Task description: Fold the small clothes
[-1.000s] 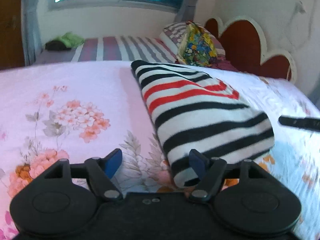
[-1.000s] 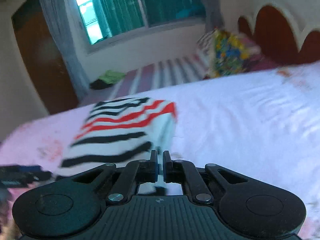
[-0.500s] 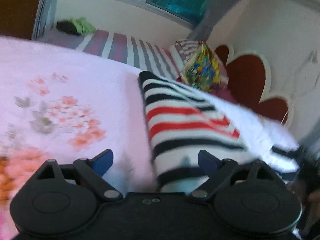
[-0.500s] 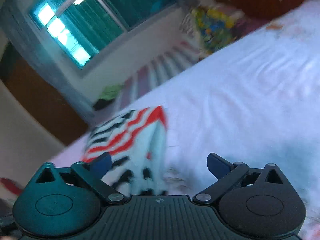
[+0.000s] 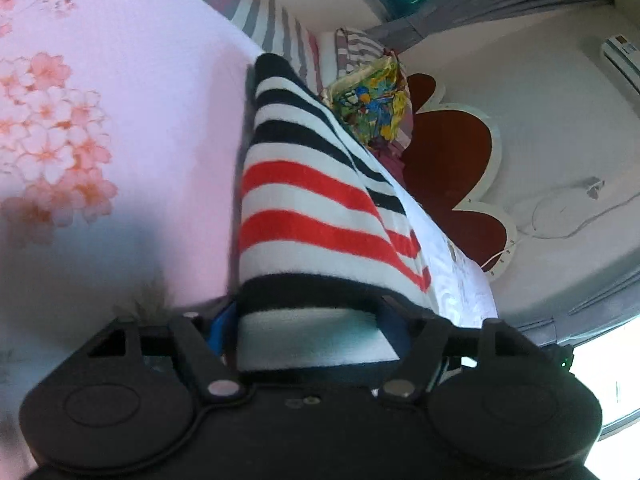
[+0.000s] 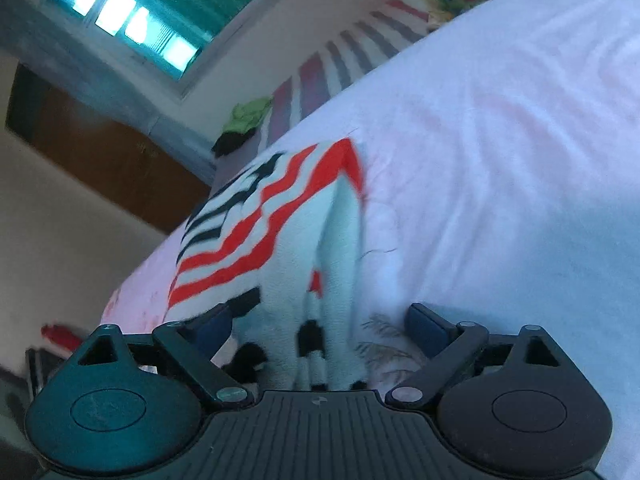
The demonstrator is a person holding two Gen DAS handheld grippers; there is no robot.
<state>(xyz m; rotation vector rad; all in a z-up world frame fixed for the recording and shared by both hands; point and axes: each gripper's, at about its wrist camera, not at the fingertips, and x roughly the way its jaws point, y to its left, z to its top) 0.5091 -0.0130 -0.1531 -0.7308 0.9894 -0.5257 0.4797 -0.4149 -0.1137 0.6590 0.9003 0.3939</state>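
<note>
A folded garment (image 5: 304, 200) with black, white and red stripes lies on the pink floral bedsheet (image 5: 120, 140). My left gripper (image 5: 308, 326) straddles its near end. The jaws are closing, and the cloth fills the gap and bulges up between the two blue pads (image 5: 222, 326). In the right wrist view the same garment (image 6: 256, 232) runs away from my right gripper (image 6: 320, 326). Those jaws stand wide and are closing a little. The garment's loose end lies between them, apart from the right pad (image 6: 424, 328).
A bright patterned pillow (image 5: 372, 100) and a red scalloped headboard (image 5: 452, 168) stand beyond the garment. A second bed with a striped cover (image 6: 316, 76) carries a green cloth (image 6: 250, 114). A brown door (image 6: 100, 160) is at the left. White sheet (image 6: 500, 140) spreads to the right.
Both views have rolled and dropped toward the bed. The left gripper moved over the garment's near end and narrowed on it. The right gripper went from shut to wide open, closer to the garment.
</note>
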